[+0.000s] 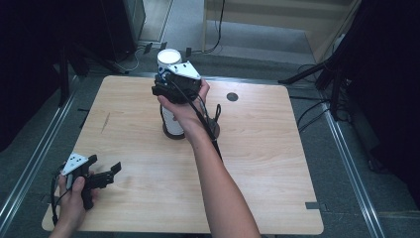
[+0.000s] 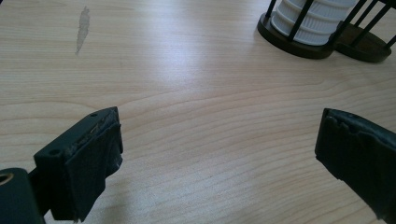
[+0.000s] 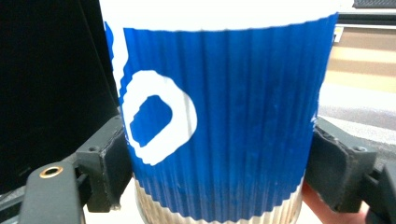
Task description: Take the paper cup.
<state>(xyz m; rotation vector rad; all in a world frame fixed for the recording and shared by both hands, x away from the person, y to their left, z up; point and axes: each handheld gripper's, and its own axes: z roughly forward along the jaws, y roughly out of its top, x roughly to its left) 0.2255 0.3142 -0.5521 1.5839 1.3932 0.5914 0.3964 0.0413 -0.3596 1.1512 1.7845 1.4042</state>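
Wooden table (image 1: 257, 163), ribbed blue-and-white paper cup (image 3: 224, 121) clamped by right gripper (image 3: 219, 158) fingers, left gripper (image 2: 219, 158) fingers apart.

Between my right tongs' (image 3: 219, 154) black pads: a ribbed paper cup (image 3: 224, 130), blue sleeve with a white ring mark, white rim above, pale band below. Beyond my left tongs' (image 2: 219, 154) black pads: pale wood-grain table (image 2: 187, 93), a grey smear, a white ribbed stack (image 2: 313, 21) in a dark wire holder (image 2: 322, 46).
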